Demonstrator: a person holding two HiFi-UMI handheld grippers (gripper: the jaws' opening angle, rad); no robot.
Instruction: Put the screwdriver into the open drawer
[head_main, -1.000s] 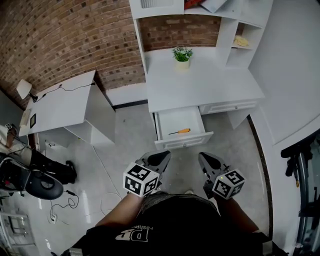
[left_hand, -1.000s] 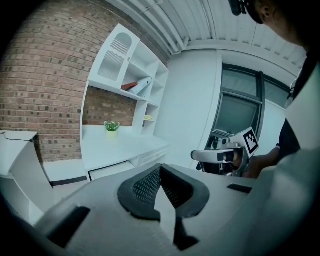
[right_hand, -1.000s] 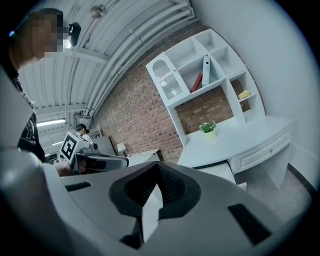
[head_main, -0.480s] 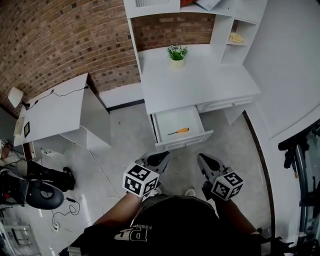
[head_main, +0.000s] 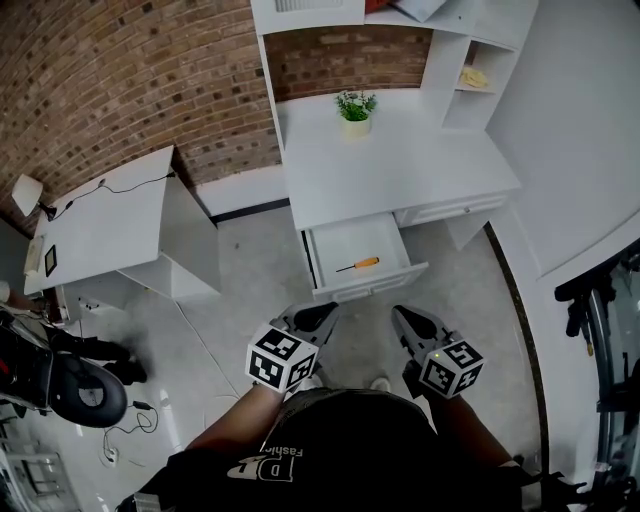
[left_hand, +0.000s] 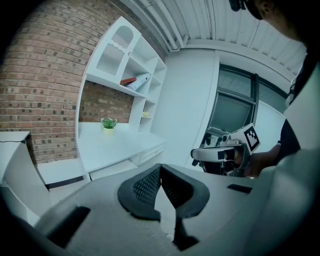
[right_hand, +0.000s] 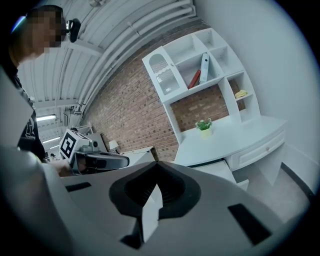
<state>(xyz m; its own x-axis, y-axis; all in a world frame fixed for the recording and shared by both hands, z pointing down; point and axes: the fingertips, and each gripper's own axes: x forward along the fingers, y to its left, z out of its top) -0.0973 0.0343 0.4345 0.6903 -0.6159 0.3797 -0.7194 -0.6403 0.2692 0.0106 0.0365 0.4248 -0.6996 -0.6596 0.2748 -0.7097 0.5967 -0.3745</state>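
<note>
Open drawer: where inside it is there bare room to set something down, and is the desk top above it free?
In the open drawer the back part, between rear wall and screwdriver, is bare; the screwdriver lies near the front. The desk top is bare from the potted plant at the back to its front edge. Neither is crowded.
</note>
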